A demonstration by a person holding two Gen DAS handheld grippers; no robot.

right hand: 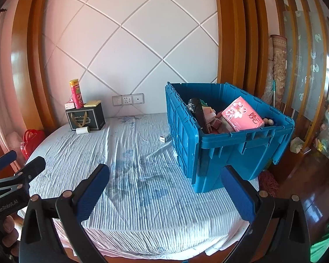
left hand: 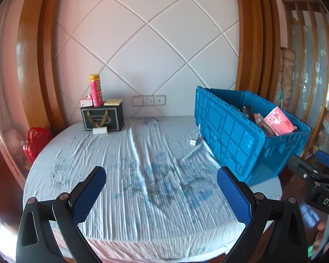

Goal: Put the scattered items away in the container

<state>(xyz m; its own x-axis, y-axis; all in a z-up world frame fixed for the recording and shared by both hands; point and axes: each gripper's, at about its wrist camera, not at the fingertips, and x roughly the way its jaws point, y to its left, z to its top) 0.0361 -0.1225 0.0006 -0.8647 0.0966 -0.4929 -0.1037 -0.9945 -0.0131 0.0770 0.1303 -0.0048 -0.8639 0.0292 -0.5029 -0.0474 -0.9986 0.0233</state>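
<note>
1. At ten o'clock on the bed (right hand: 129,175), a small paper roll (right hand: 82,130) lies beside the dark gift box (right hand: 85,118); blue crate (right hand: 186,144) at two.
2. Both hand-held grippers, left (left hand: 161,194) and right (right hand: 164,192), gape wide, empty.
3. Probably light, crushable: pinch its middle gently.

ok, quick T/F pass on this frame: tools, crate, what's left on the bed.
1. Both tools are open and empty. True: left tool, right tool.
2. The blue crate is empty. False: it holds a pink tissue pack and other items.
3. A small white box lies on the bed beside the crate. True.
4. The pink can lies on its side. False: it stands upright on the dark gift box.
</note>
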